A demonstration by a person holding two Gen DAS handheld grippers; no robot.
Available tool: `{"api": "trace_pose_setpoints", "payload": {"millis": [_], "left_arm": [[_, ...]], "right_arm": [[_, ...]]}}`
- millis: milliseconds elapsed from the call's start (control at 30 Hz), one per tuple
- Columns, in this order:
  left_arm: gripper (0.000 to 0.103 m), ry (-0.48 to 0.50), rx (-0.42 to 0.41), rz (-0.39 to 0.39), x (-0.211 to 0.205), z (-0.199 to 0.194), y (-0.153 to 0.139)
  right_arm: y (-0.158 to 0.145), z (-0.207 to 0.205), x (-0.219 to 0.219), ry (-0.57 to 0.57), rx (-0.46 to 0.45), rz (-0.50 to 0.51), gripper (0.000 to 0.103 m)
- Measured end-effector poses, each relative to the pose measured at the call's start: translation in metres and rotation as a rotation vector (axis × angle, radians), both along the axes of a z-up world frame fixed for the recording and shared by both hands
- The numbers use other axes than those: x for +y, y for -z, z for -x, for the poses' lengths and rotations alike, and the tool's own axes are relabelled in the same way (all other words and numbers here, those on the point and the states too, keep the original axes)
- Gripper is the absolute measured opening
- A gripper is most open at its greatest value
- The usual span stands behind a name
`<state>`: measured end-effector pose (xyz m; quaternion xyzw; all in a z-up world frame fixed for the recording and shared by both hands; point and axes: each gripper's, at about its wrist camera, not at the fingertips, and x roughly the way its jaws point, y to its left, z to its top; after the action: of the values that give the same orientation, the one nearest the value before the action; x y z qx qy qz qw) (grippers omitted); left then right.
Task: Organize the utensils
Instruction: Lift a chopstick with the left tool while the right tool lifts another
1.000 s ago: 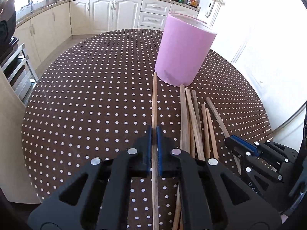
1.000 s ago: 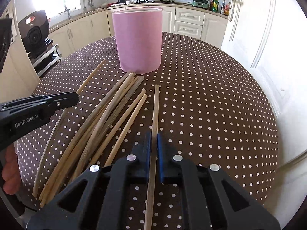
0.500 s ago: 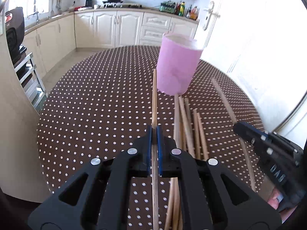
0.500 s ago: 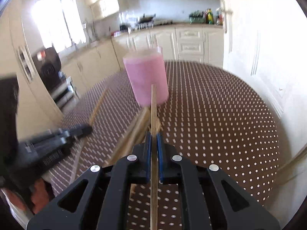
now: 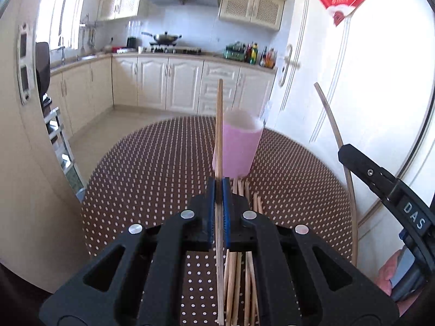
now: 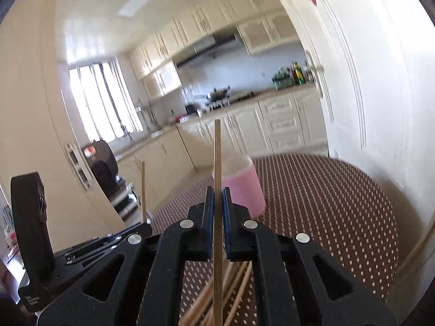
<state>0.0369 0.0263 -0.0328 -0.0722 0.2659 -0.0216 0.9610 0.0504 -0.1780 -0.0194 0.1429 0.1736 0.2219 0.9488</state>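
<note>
My left gripper (image 5: 218,187) is shut on a single wooden chopstick (image 5: 219,125), lifted off the table and pointing towards the pink cup (image 5: 236,149). My right gripper (image 6: 217,193) is shut on another chopstick (image 6: 217,157), also raised, with the pink cup (image 6: 244,190) just beyond its tips. Several more chopsticks (image 5: 239,271) lie in a bundle on the dotted tablecloth below both grippers, in front of the cup. In the left wrist view the right gripper (image 5: 346,153) shows at the right with its chopstick (image 5: 339,135) sticking up.
The round table (image 5: 152,179) has a brown cloth with white dots. A white door (image 5: 353,81) stands close on the right and a cream cabinet (image 5: 24,163) on the left. Kitchen counters line the back. A hand (image 5: 388,271) shows at the lower right.
Both grippers have risen off the table, each carrying its chopstick, and tilted more level. The cup now sits lower and farther in both views; the bundle stays on the cloth.
</note>
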Motion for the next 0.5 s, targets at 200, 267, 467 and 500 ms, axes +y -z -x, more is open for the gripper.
{"api": "trace_pose_setpoints", "payload": {"millis": [200,267,467,500], "left_arm": [[0.006,-0.008,-0.067,-0.008,-0.001,-0.007,-0.024],[0.006,-0.01,-0.087,-0.012,-0.002,-0.009,-0.033],[0.006,-0.02,-0.137,-0.007,-0.003,-0.021,-0.056],[0.006,-0.021,-0.145,-0.006,-0.003,-0.023,-0.059]], "right_arm": [[-0.016,-0.004,-0.007,0.018,-0.086,-0.063,0.005],[-0.021,-0.007,-0.01,0.023,-0.103,-0.073,0.005],[-0.034,-0.024,-0.01,0.009,-0.161,-0.111,0.005],[-0.037,-0.026,-0.009,0.003,-0.174,-0.119,0.005]]}}
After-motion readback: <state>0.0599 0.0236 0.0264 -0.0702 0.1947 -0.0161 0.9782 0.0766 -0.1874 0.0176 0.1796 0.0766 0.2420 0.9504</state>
